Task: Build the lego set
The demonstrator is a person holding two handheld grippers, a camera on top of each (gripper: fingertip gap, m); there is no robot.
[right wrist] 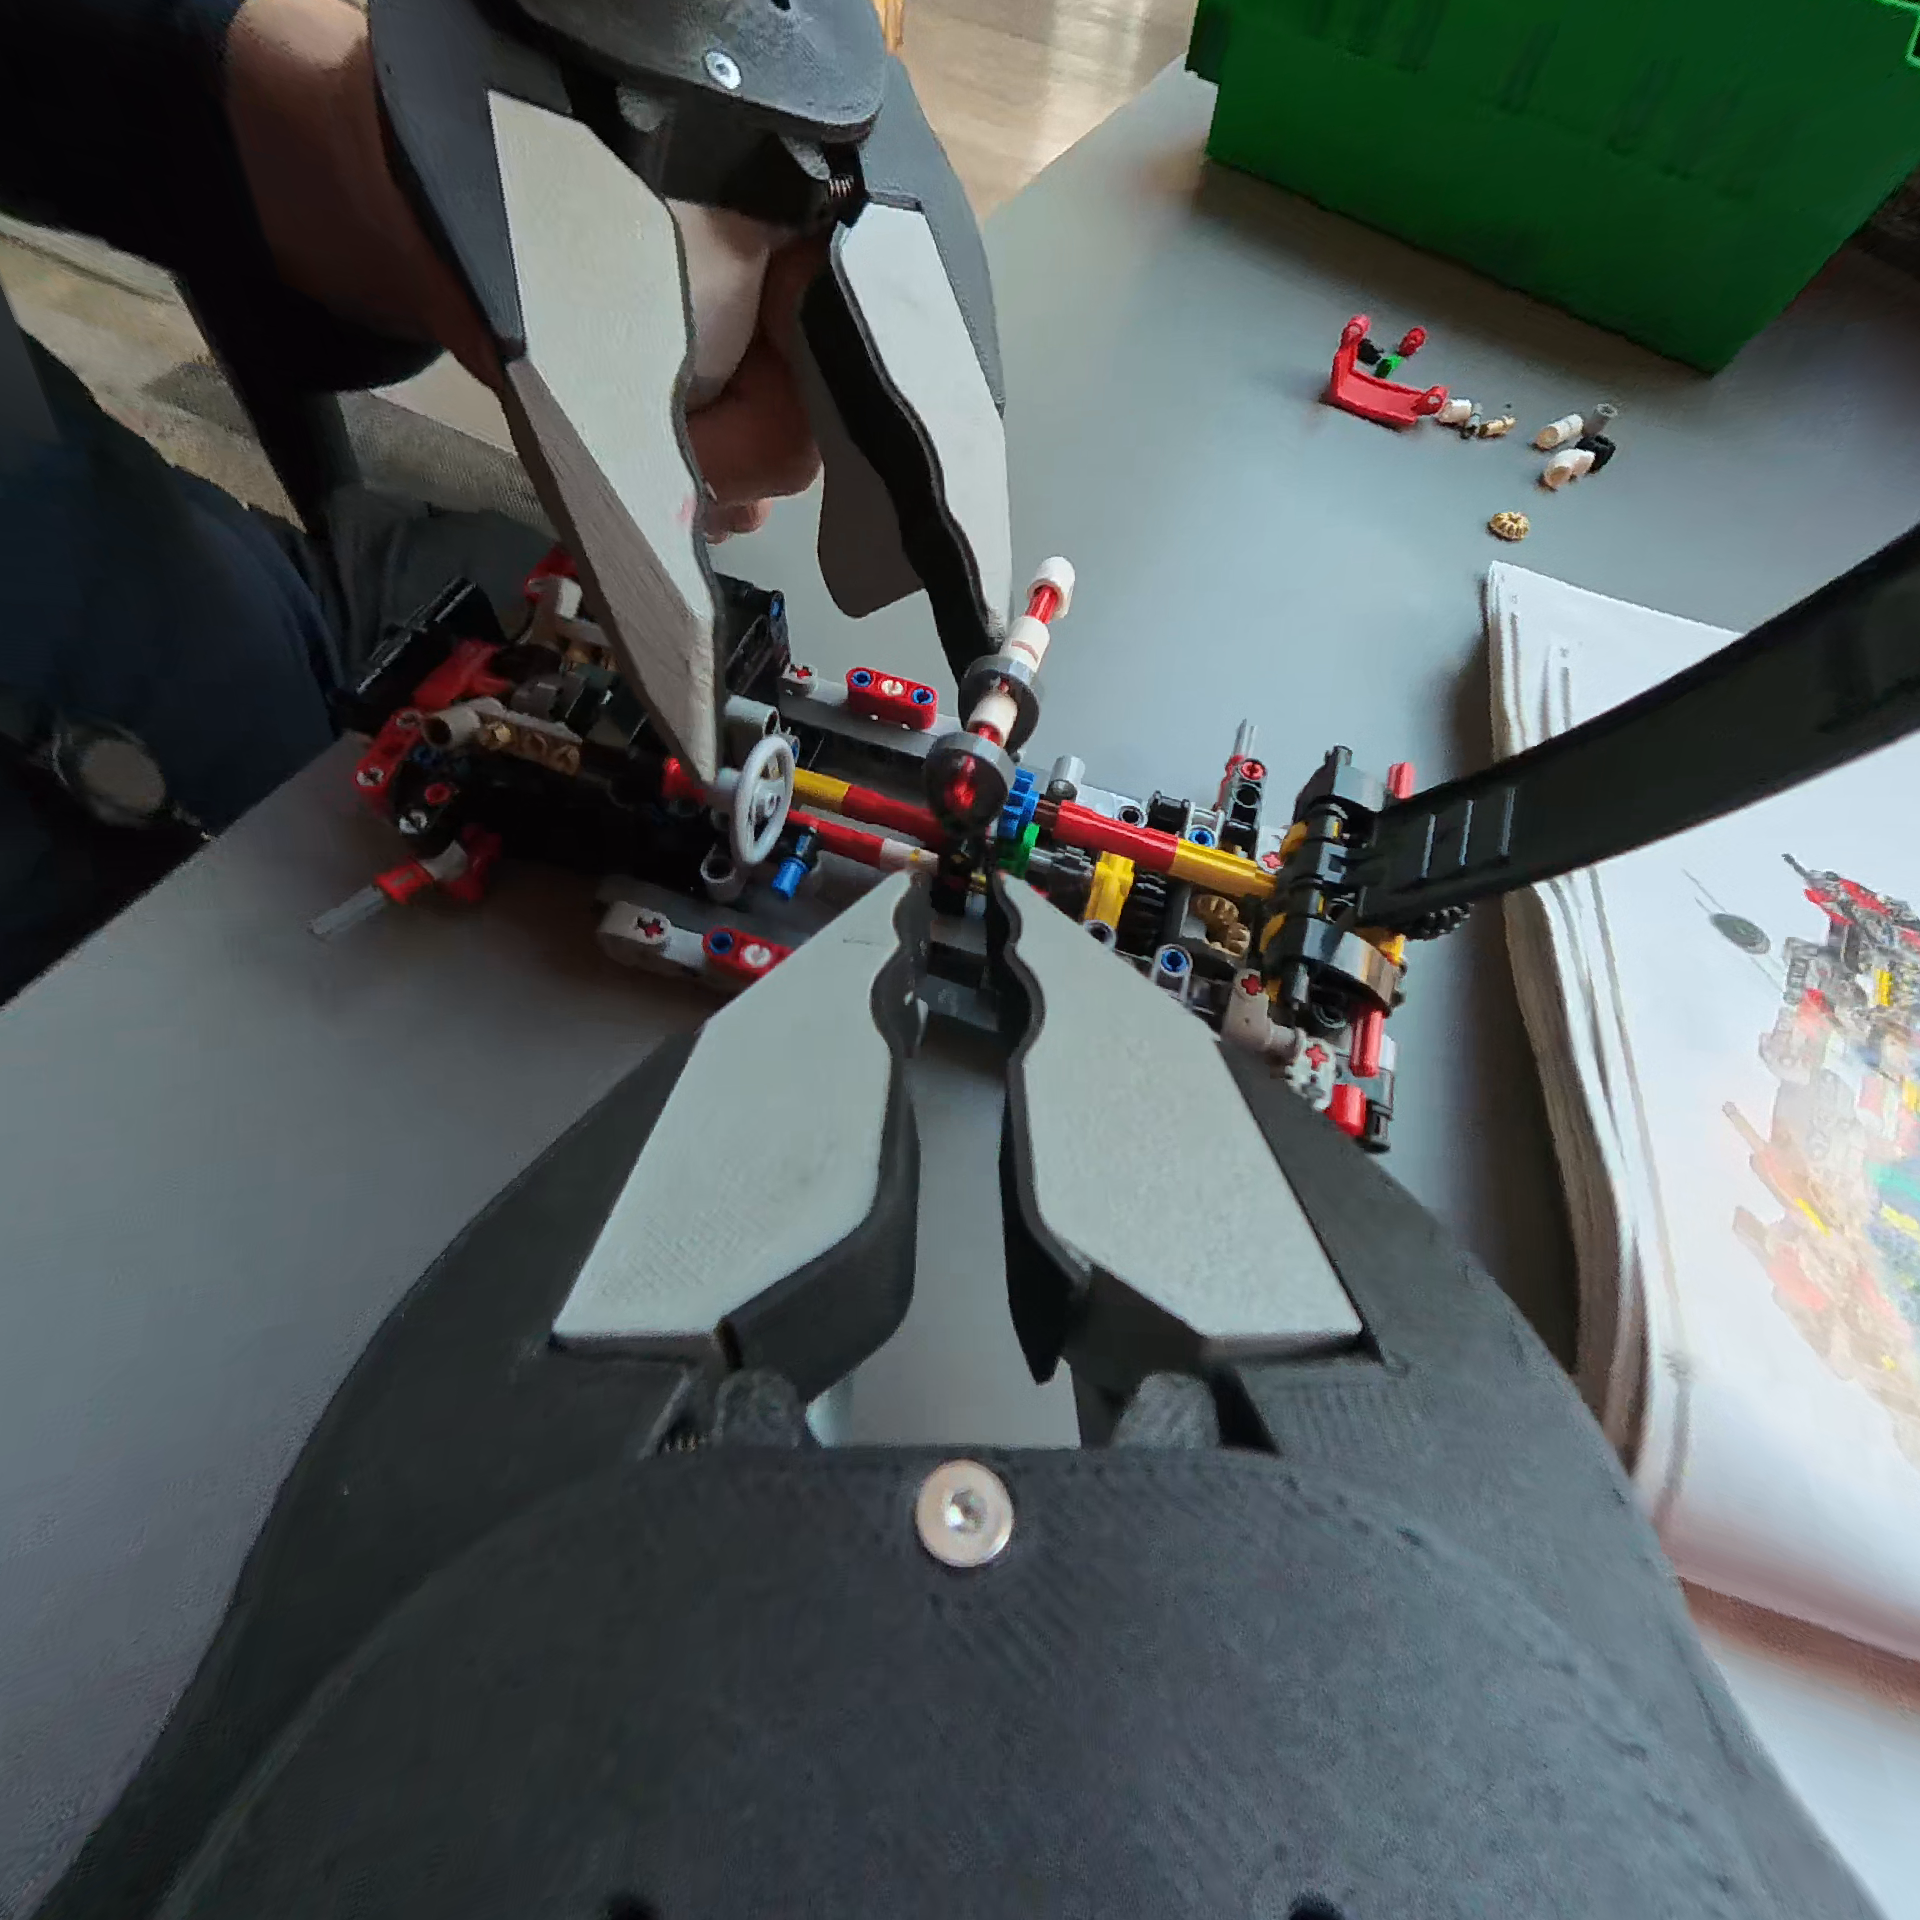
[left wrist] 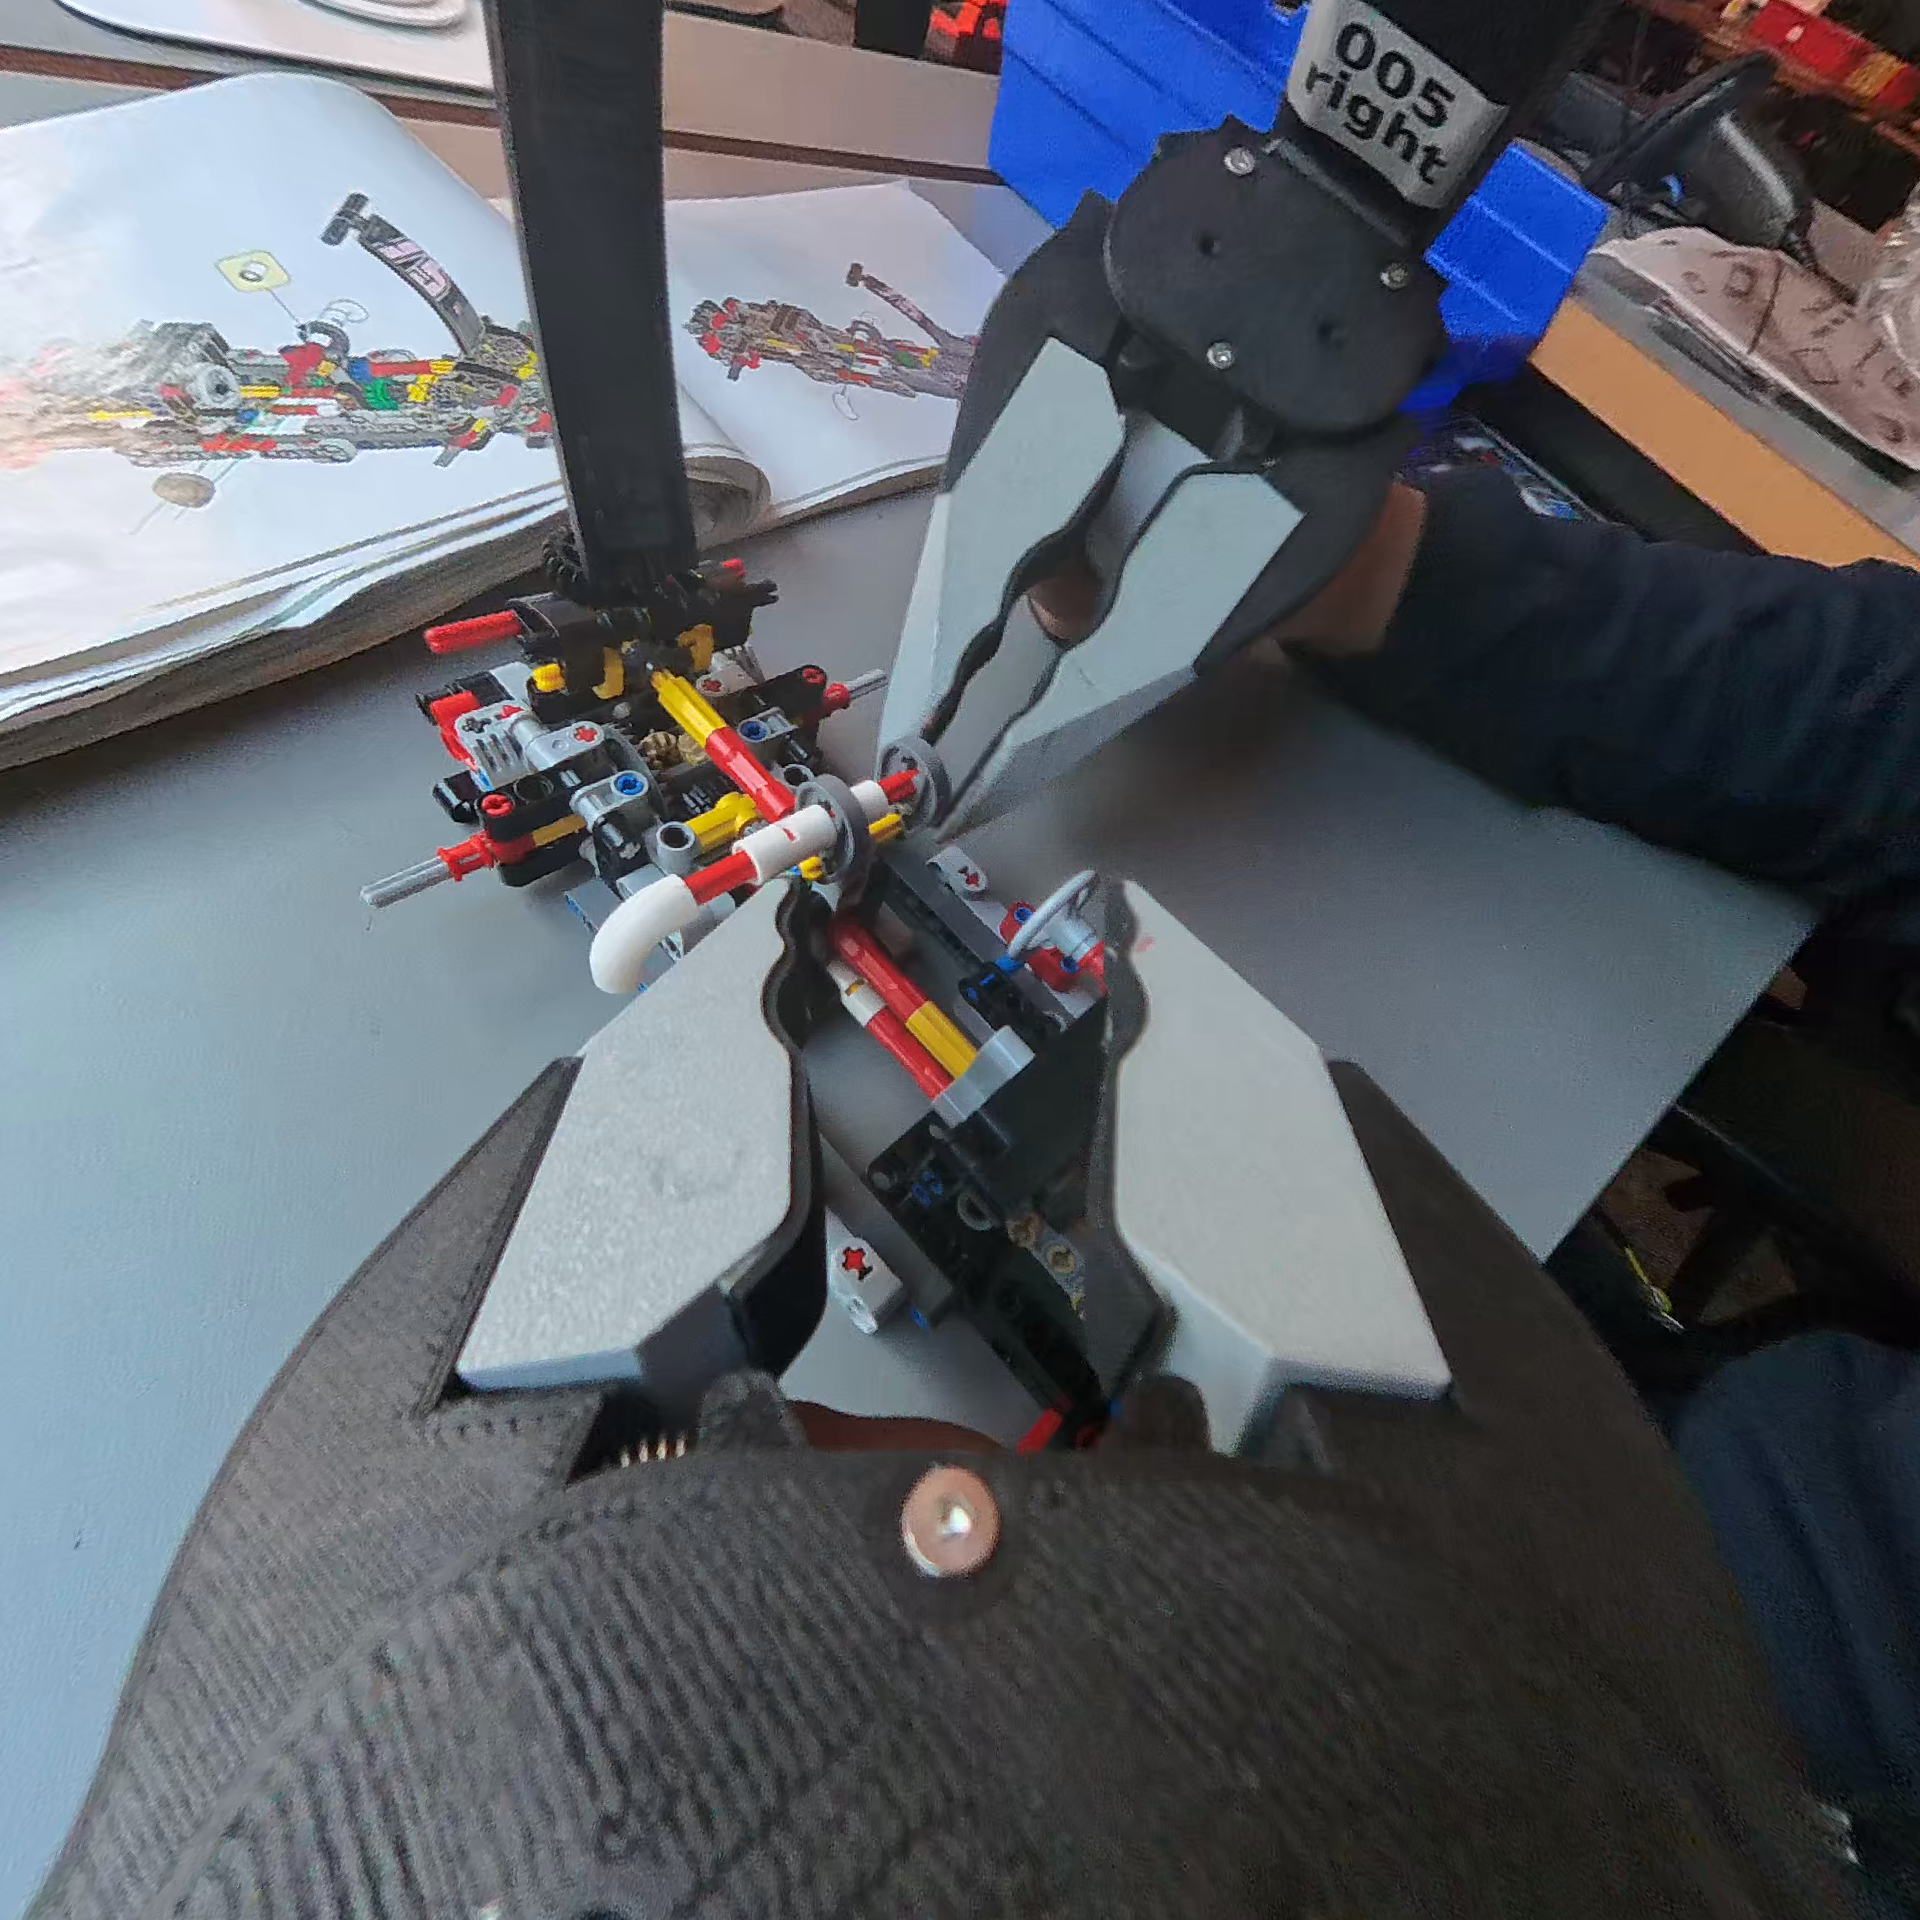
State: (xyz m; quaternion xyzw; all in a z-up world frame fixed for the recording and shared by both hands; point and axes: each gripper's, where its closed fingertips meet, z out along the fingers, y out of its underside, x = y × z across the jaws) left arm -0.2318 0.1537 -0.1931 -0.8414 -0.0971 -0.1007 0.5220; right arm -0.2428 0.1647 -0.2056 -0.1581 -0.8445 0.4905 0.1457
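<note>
Open grey table fills the left of the left wrist view, and more lies right of the brick-built chassis. At the upper left an open instruction book blocks the far edge. A black strap rises from the chassis's far end. In the right wrist view, loose small parts and a green bin crowd the upper right.

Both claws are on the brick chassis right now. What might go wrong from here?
1. The left claw straddles the brick chassis close to the grey steering wheel; a shift may well knock the wheel off.
2. The right claw works at the cross axle with grey discs; a side push could pop the axle loose.
3. The chassis end sits near the grey table edge; a shove might tip it off.
</note>
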